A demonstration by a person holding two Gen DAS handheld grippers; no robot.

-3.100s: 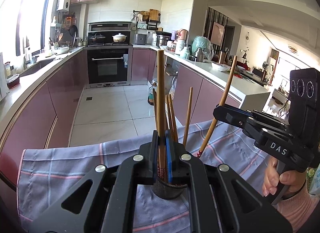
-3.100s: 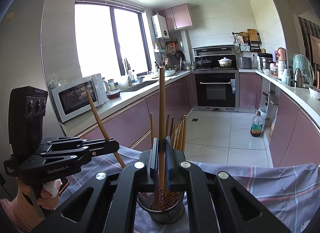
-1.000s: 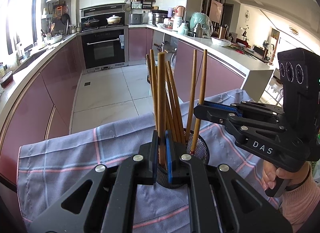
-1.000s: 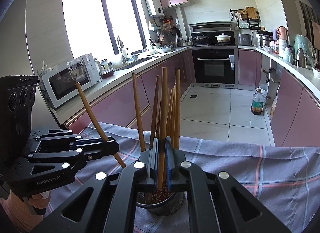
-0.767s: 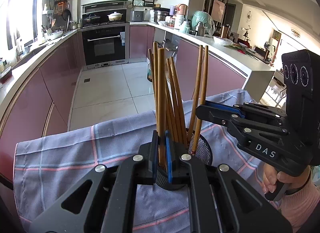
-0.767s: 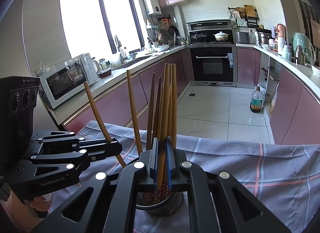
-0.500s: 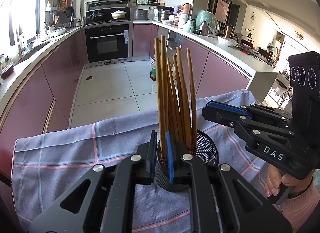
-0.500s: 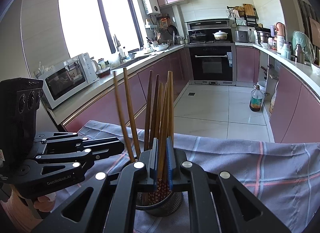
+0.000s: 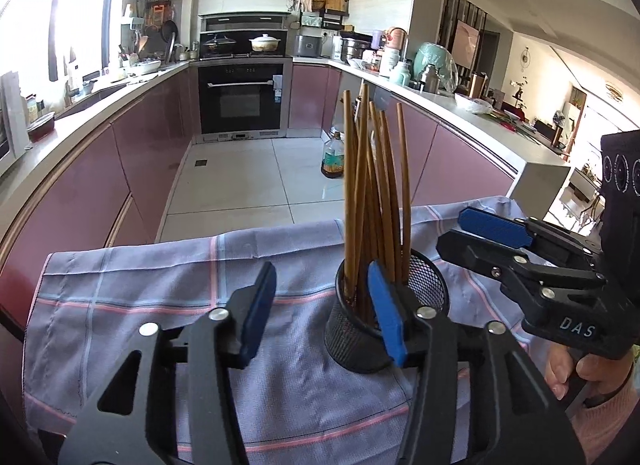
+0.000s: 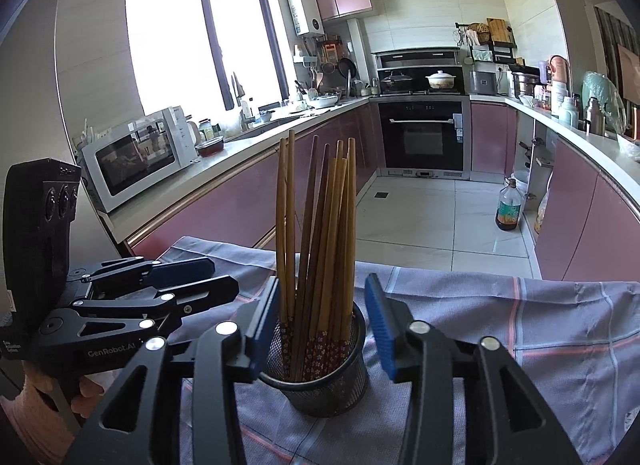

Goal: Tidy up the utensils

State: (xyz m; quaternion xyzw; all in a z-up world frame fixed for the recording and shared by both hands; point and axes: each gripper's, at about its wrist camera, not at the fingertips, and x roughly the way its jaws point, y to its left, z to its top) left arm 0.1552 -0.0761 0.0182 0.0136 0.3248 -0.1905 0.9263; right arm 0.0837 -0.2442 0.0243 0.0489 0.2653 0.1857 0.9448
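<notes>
Where cloth [image 9: 160,285] ends (floor [image 9: 240,181] beyond)

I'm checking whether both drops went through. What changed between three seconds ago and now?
Both grippers lowered their chopsticks into the mesh holder and let go: the left gripper and right gripper are opening, pads clear. All chopsticks now stand in the holder. Holder and checked cloth stayed put.
</notes>
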